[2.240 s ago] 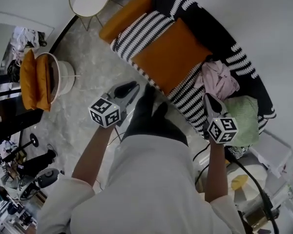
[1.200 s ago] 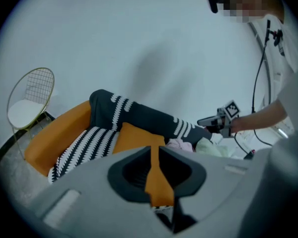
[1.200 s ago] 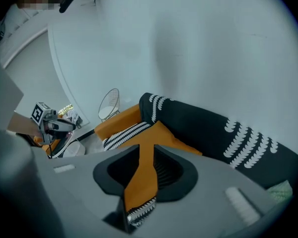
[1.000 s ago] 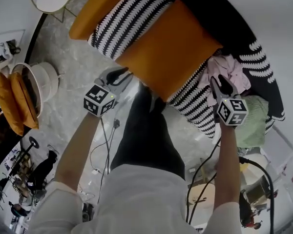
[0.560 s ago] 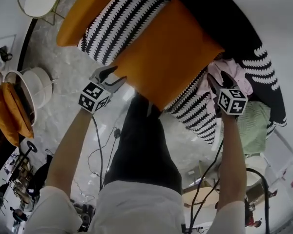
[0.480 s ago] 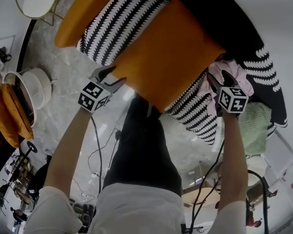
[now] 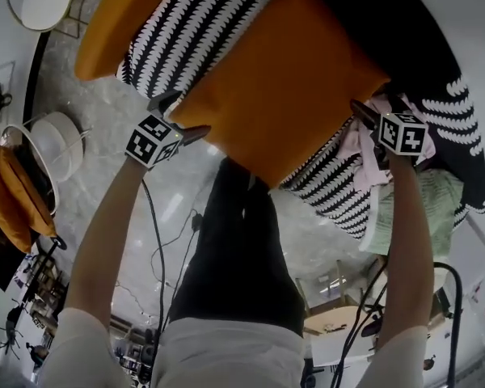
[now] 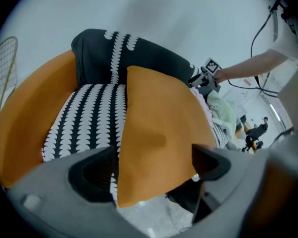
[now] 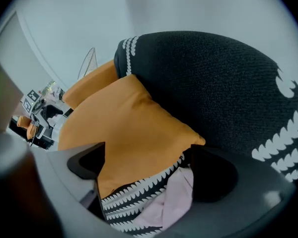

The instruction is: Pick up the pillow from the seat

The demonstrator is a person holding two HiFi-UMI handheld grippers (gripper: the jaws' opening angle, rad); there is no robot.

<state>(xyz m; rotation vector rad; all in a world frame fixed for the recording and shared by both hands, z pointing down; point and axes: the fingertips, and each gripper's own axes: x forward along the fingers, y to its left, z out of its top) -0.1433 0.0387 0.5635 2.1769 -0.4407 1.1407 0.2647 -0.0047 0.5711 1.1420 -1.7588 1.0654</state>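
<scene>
Orange pillow lies on the striped seat as left claw and right claw, both opening and not yet clamped, frame its opposite corners, apparently for a two-ended lift.

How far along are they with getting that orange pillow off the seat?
Approach looks done: the left gripper and right gripper each flank a corner of the pillow. In hand: both jaws are opening around it, not gripping. Left: close, then lift it off the seat.
</scene>
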